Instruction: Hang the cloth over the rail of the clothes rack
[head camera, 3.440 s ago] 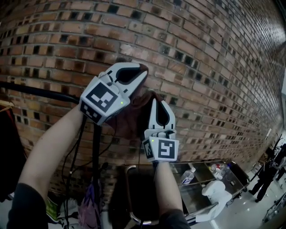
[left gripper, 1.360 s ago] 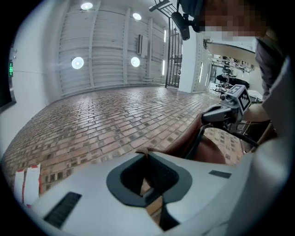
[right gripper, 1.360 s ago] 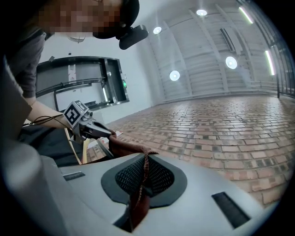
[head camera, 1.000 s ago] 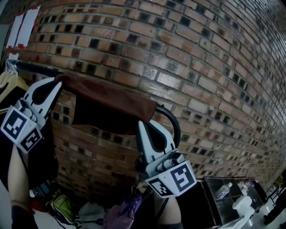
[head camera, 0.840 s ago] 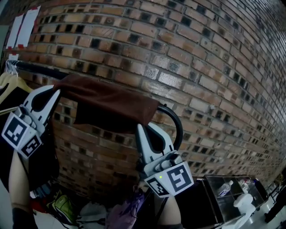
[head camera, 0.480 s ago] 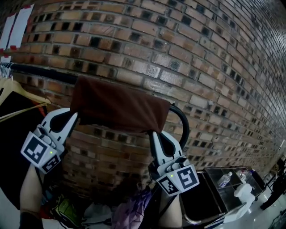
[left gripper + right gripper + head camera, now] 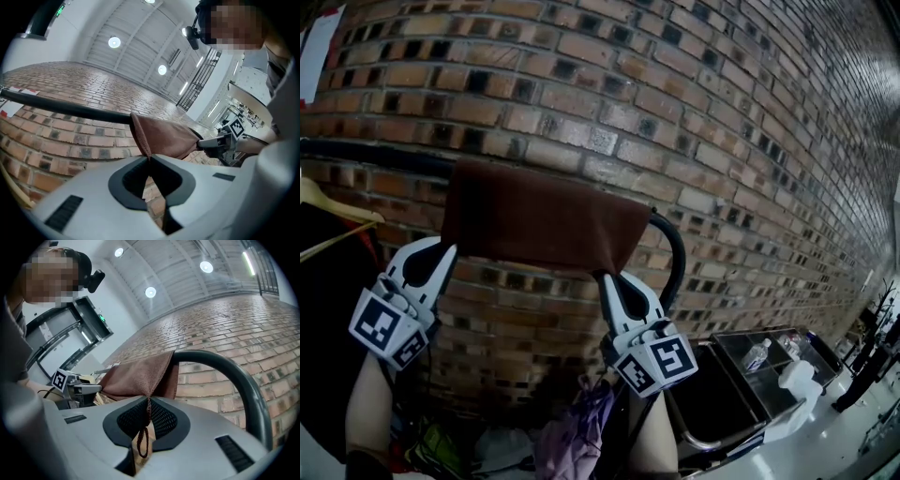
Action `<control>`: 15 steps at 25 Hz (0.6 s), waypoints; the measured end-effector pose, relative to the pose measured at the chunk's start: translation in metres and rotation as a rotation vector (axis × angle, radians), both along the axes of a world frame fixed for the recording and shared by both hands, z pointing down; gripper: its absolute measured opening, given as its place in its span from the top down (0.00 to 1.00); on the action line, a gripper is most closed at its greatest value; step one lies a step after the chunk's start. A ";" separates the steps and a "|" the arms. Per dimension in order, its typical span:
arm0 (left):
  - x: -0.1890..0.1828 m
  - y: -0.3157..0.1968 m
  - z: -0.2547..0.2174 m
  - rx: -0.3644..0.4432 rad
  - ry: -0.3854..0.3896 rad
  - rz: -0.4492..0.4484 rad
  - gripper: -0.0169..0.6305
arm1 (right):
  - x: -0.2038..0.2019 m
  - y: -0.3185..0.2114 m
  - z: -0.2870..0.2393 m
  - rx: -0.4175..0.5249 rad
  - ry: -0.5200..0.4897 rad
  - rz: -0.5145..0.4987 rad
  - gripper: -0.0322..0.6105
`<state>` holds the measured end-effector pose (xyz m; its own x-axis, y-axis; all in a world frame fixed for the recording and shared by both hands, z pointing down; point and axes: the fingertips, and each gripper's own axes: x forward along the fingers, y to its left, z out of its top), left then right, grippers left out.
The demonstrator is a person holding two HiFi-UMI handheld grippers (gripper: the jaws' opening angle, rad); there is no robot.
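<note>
Left gripper (image 7: 149, 157): jaws closed together on the cloth's (image 7: 544, 220) lower left corner, the fabric pinched to a thin fold between the tips
Right gripper (image 7: 149, 400): jaws likewise clamped, on the lower right corner (a small sewn loop dangles just below the pinch)
Both grippers: they point upward from below the rail (image 7: 375, 155), one at each end of the cloth's front hem
Cloth, place: draped over the rail at its right end, just beside the bend (image 7: 675, 253) where the bar curves downward; the rail's left stretch is bare up to a wooden hanger (image 7: 328, 206)
Done: the cloth lies over the top of the rail, with a front flap hanging toward the grippers and a shorter back flap showing behind it in the right gripper view
Left to do: by my reading, only letting go of both corners and drawing the grippers away, so that the front flap hangs free
Long axis: along the rail, left to right in the head view, dipping a little toward the right
Facing: the broad side faces away from the brick wall (image 7: 722, 141), the hem held between the two grips
</note>
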<state>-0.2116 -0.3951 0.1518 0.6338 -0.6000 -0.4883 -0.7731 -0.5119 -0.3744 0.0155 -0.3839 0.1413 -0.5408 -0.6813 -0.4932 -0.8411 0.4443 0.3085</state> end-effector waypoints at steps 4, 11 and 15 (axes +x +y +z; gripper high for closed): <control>0.002 0.005 -0.002 0.034 0.019 0.044 0.91 | 0.005 0.005 -0.002 0.037 -0.026 0.021 0.91; -0.003 0.001 0.011 0.012 0.019 0.028 0.75 | 0.007 0.008 0.013 0.005 -0.020 -0.019 0.80; -0.006 -0.004 0.029 -0.028 0.008 0.008 0.66 | 0.005 0.005 0.035 -0.039 -0.017 -0.033 0.72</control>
<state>-0.2174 -0.3992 0.1812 0.6345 -0.6084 -0.4767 -0.7720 -0.5281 -0.3537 0.0209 -0.3786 0.1760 -0.5553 -0.6821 -0.4759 -0.8306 0.4833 0.2765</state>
